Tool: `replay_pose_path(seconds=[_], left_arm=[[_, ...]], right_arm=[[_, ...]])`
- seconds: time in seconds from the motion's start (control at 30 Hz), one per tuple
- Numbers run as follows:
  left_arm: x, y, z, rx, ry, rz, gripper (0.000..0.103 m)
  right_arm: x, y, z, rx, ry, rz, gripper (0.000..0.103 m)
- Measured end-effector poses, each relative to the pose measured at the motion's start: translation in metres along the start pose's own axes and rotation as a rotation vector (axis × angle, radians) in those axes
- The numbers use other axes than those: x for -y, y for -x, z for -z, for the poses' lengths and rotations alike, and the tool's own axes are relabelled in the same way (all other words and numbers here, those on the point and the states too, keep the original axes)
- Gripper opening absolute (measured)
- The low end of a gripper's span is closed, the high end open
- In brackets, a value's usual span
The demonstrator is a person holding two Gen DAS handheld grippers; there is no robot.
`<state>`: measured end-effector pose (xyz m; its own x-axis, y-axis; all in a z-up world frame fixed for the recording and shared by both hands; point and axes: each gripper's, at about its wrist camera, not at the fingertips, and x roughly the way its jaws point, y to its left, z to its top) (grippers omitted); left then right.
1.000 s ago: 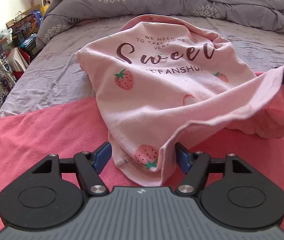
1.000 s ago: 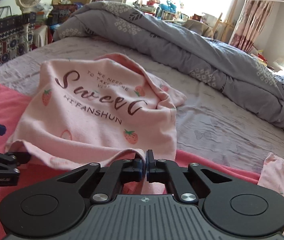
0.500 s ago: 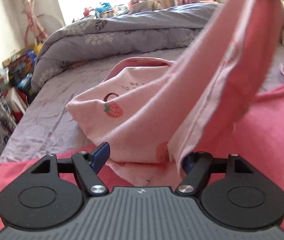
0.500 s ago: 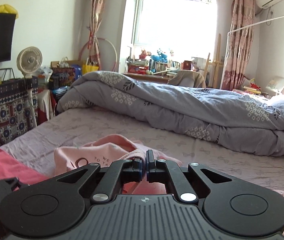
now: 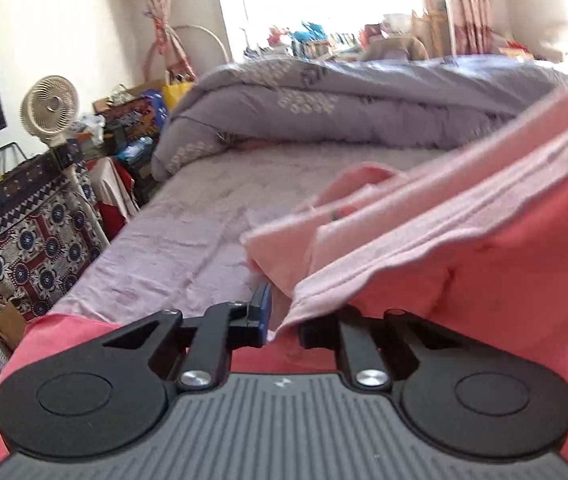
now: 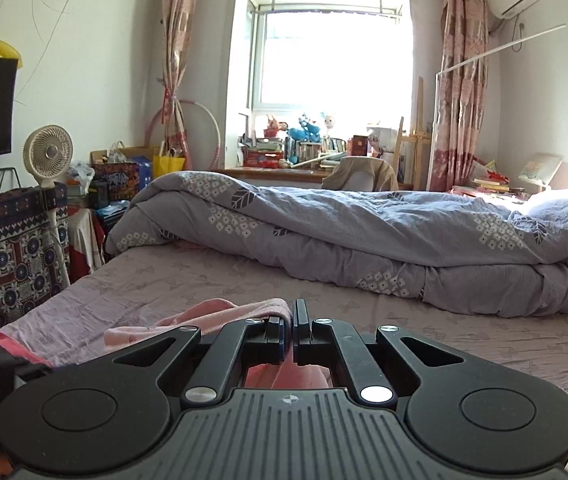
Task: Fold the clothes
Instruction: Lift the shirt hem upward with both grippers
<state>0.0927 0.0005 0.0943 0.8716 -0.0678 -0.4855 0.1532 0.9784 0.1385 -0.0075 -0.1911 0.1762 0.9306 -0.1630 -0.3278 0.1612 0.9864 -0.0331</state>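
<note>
A pale pink cotton garment (image 5: 436,216) is seen lifted off the bed, stretched from the near centre up toward the far right of the left wrist view, its hemmed edge running diagonally and its darker pink inner side facing the camera. The hem is drawn down between the fingers of the left gripper (image 5: 284,320), which are narrowed around it with a small gap showing beside the blue pad of the left finger (image 5: 261,312); whether the cloth is actually pinched cannot be told, as the right finger is covered by the fabric.

In the right wrist view, the right gripper (image 6: 292,330) is closed, its two black fingers pressed together on a fold of the same pink garment (image 6: 243,308), which is bunched just left of the fingertips and hangs below them.

Beneath both grippers a coral-pink towel-like cloth (image 5: 63,336) is spread over the near part of the lilac bedsheet (image 6: 203,280). A rolled grey patterned duvet (image 6: 364,236) lies across the far side of the bed. A white standing fan (image 6: 48,152) is placed at the far left, by the wall.
</note>
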Motion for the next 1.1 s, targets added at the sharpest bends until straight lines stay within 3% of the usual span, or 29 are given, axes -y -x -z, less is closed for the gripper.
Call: replay_pose_path(seconds=[0.27, 0.4, 0.43, 0.47, 0.5, 0.63, 0.77, 0.9, 1.1], left_arm=[[-0.027, 0.056, -0.038, 0.133, 0.007, 0.025, 0.015], [-0.038, 0.089, -0.047, 0.221, -0.045, -0.071, 0.015], [-0.04, 0.09, -0.047, 0.212, -0.044, -0.09, 0.015], [-0.043, 0.089, -0.046, 0.196, -0.039, -0.102, 0.015], [-0.046, 0.085, -0.045, 0.177, -0.034, -0.112, 0.015], [-0.052, 0.074, -0.032, 0.085, -0.007, -0.117, 0.015], [-0.065, 0.07, -0.012, 0.009, 0.0, -0.154, 0.016], [-0.075, 0.067, 0.001, -0.032, 0.0, -0.179, 0.023], [-0.08, 0.063, 0.008, -0.051, -0.012, -0.188, 0.027]], right_arm=[[0.012, 0.019, -0.018, 0.071, -0.077, -0.002, 0.005], [0.022, 0.032, -0.027, 0.089, -0.089, 0.013, 0.012], [0.021, 0.029, -0.021, 0.068, -0.075, 0.028, 0.021], [0.02, 0.024, -0.01, 0.032, -0.084, 0.038, 0.039], [0.02, 0.016, 0.002, -0.021, -0.101, 0.04, 0.046], [-0.003, -0.02, 0.078, -0.288, -0.095, -0.002, 0.048], [-0.044, -0.026, 0.144, -0.451, 0.022, -0.032, 0.048], [-0.073, -0.018, 0.177, -0.499, 0.112, -0.008, 0.048], [-0.087, -0.019, 0.189, -0.447, 0.31, 0.089, 0.053]])
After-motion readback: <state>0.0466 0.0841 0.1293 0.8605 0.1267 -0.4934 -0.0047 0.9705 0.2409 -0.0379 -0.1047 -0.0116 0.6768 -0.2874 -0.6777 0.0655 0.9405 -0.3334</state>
